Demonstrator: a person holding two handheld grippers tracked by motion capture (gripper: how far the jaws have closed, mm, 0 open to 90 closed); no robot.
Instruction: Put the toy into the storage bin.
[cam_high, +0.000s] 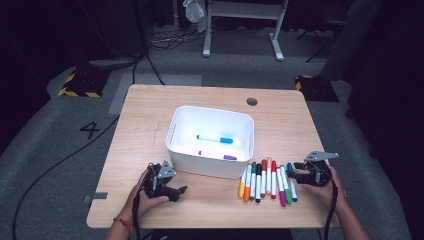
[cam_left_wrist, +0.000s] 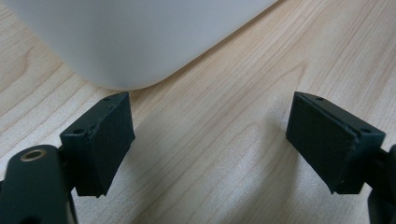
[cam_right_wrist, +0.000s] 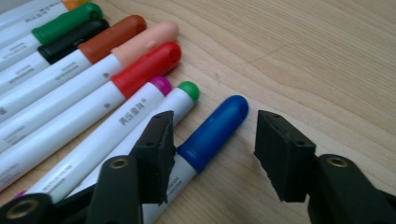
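Note:
A row of several white markers (cam_high: 267, 180) with coloured caps lies on the wooden table (cam_high: 145, 125), right of a white bin (cam_high: 210, 165). In the bin lie a blue-capped marker (cam_high: 215, 139) and a purple one (cam_high: 225, 157). My right gripper (cam_right_wrist: 212, 149) is low at the right end of the row. Its jaws stand either side of the dark blue-capped marker (cam_right_wrist: 215, 128), with a gap left at the right jaw, so it is open. My left gripper (cam_left_wrist: 210, 140) rests open on the table, nothing between its jaws, close to the bin's front corner (cam_left_wrist: 140, 37).
Beside the blue-capped marker lie a green-capped one (cam_right_wrist: 188, 90) and a magenta-capped one (cam_right_wrist: 161, 85), then red, peach and brown caps. A person's hands hold both grippers at the table's near edge. Cables trail on the grey floor beyond the table.

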